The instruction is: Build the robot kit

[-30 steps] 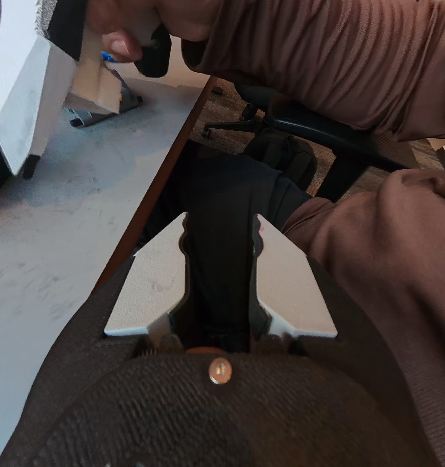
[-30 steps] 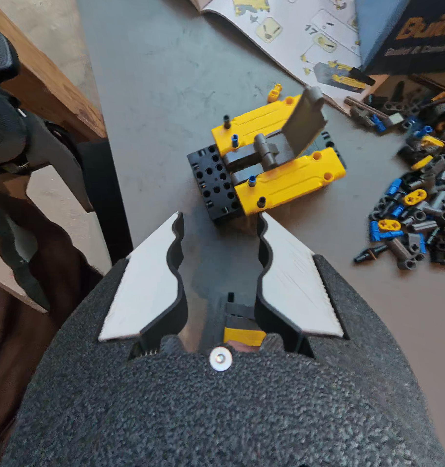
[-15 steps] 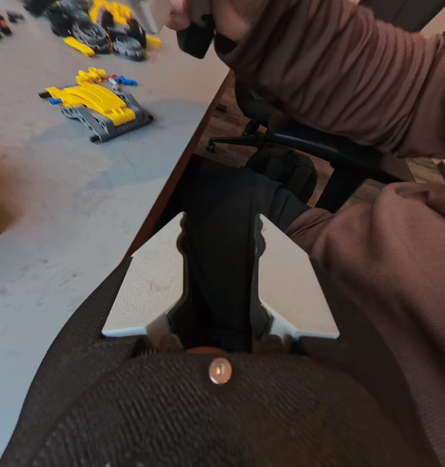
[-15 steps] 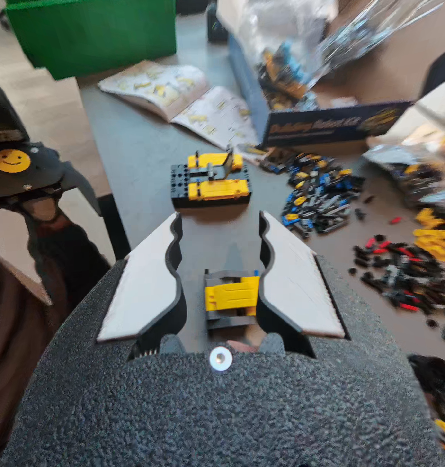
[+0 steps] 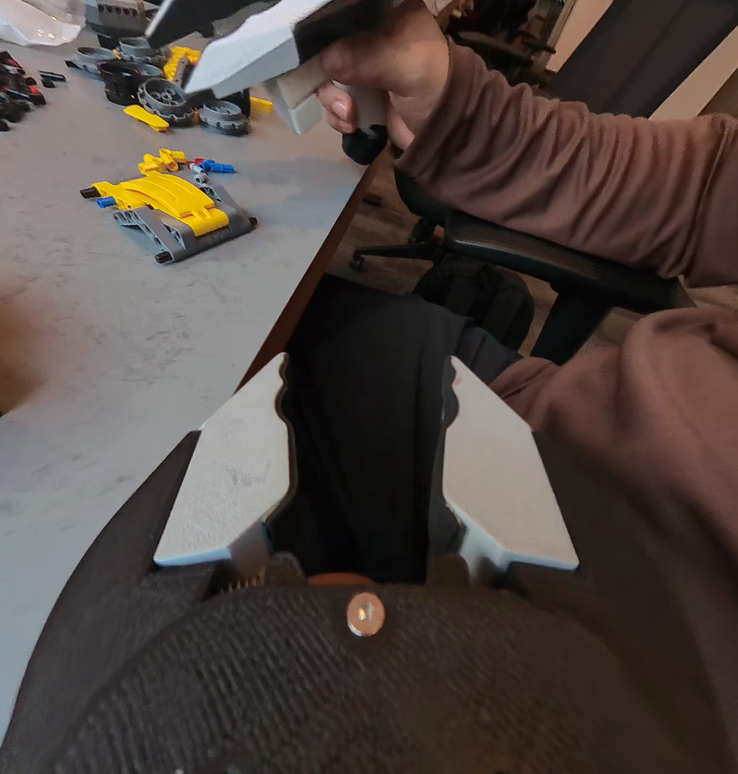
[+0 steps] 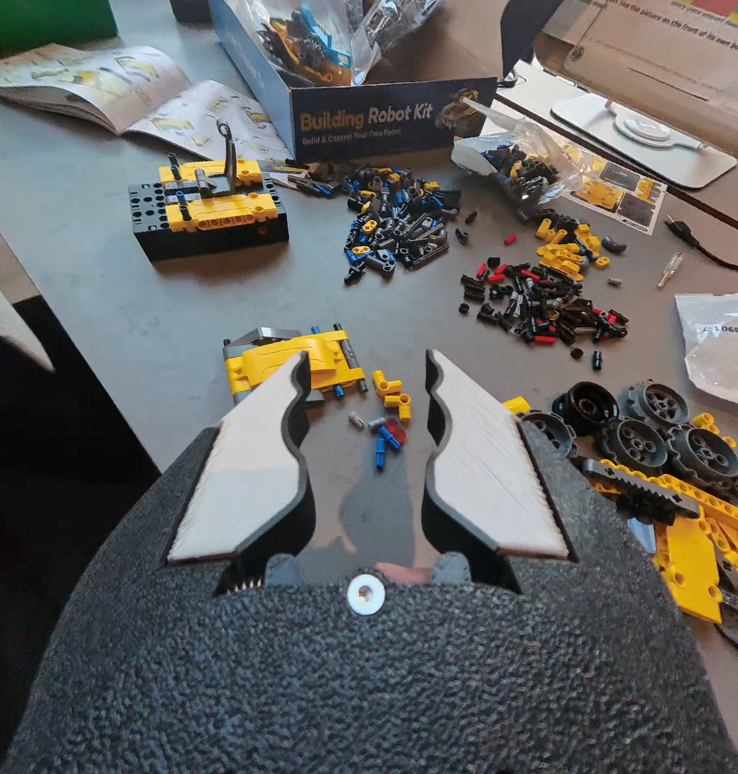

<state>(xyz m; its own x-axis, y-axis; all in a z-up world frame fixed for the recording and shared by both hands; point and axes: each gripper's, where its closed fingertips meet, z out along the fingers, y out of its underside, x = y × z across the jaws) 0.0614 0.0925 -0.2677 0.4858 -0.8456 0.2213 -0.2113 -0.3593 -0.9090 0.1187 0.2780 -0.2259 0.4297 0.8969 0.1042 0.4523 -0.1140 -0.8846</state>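
The right claw [image 6: 365, 387] hangs above the grey surface [image 6: 149, 314], its fingers apart and holding nothing. Just beyond its left finger lies a yellow panel piece [image 6: 294, 360] on a grey frame, partly hidden by that finger. Between the fingers, lower down, sit loose pins [image 6: 386, 435], blue, red and grey, with two yellow elbows [image 6: 394, 393] beside them. Farther off stands a black block [image 6: 210, 209] topped with yellow beams, near a heap of small parts [image 6: 396, 218] and a kit box [image 6: 384, 117]. Wheels [image 6: 635, 439] lie to the right.

The left claw [image 5: 367, 385] is off the surface edge, over a dark lap, its fingers apart and empty.

The panel piece looks light, stiff plastic, likely smooth; its long sides seem the surest hold. The pins are tiny and may roll
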